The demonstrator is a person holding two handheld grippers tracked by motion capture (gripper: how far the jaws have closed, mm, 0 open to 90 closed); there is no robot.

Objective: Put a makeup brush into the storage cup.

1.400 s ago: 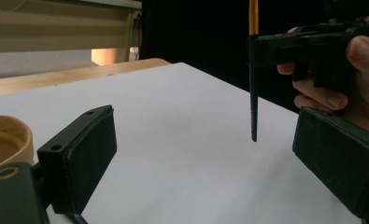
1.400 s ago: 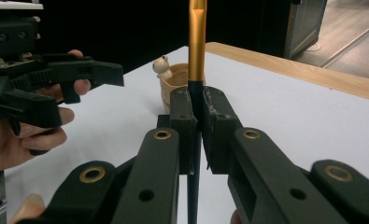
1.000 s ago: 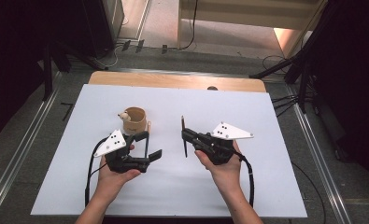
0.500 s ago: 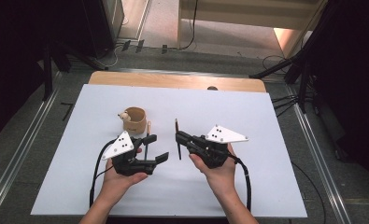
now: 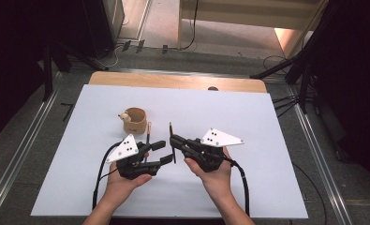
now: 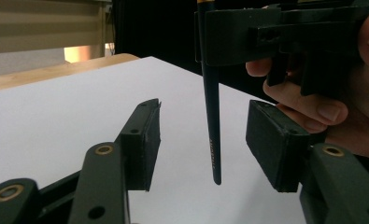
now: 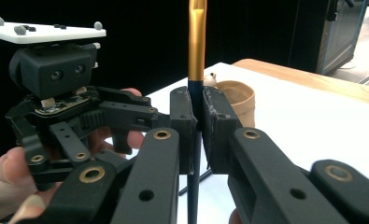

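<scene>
The tan cup with a small figure on its rim stands on the white table, at the far left of the work. It has not moved in the last second.

Just near of the cup is the left gripper. A second ago it was well apart from the other gripper. Now it has drawn back toward the person and turned to the right. Its jaws are wide apart and hold nothing. In the left gripper view the thin dark handle of the brush hangs between the two pads, touching neither, with its end a little above the table.

To the right, the right gripper has also come nearer to the person and more to the left, so the two tools almost meet in the near middle of the table. Its jaws are narrow and pinch the brush upright on the dark part of the handle, just under the golden ferrule.

I judge that this is the beginning of a handover. The brush is already placed inside the left jaws, so the left gripper probably has to close on the lower handle first. Only then should the right one let go. If the right opens too early, the brush will fall on the table.
</scene>
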